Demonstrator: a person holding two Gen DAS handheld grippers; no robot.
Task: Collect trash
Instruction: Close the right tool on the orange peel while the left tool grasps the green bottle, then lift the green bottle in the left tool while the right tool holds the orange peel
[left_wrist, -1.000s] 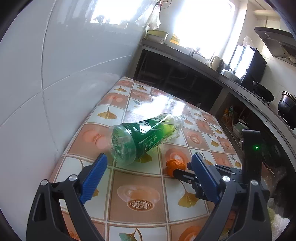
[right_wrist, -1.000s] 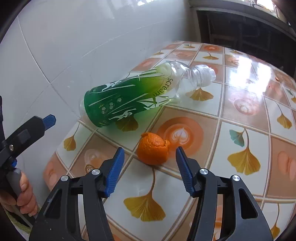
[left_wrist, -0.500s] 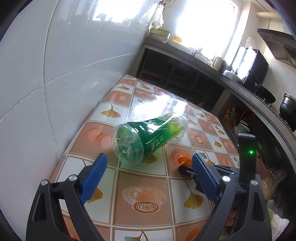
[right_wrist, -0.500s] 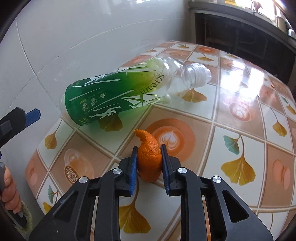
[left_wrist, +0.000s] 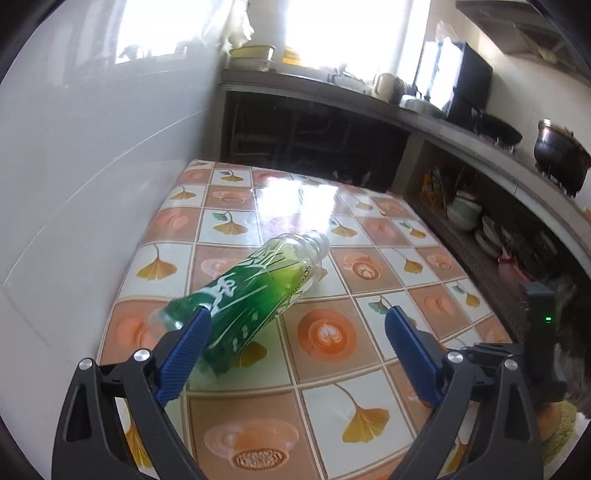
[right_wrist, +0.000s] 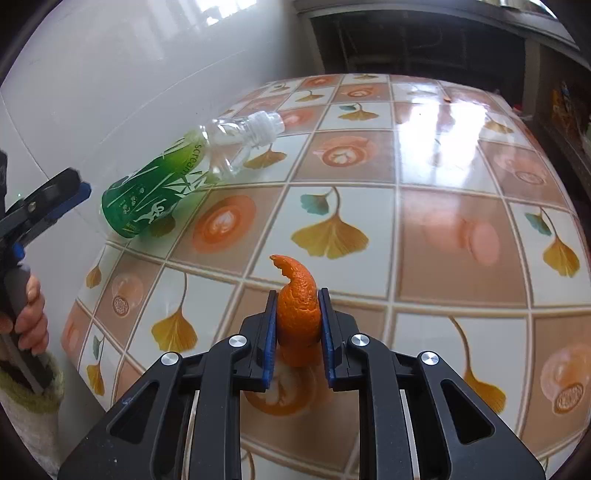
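Observation:
A clear plastic bottle (left_wrist: 258, 288) with a green label lies on its side on the patterned table (left_wrist: 332, 373), neck pointing away. My left gripper (left_wrist: 298, 317) hangs open just above the table. Its left finger overlaps the bottle's base end and its right finger stands well clear of the bottle. In the right wrist view the bottle (right_wrist: 159, 192) lies at the far left by the wall. My right gripper (right_wrist: 297, 295) is shut on a curled piece of orange peel (right_wrist: 297, 314), with both blue pads pressing its sides. The peel's pointed tip sticks up above the table (right_wrist: 443, 221).
A white tiled wall (left_wrist: 92, 166) runs along the table's left side. Beyond the far edge stands a dark kitchen counter (left_wrist: 424, 122) with pots and open shelves of dishes. A person's hand (right_wrist: 29, 317) grips the left tool's handle at the left edge.
The right gripper closed on the orange peel and carried it rightward, away from the bottle. The left gripper moved in so the bottle's base now sits at its left finger.

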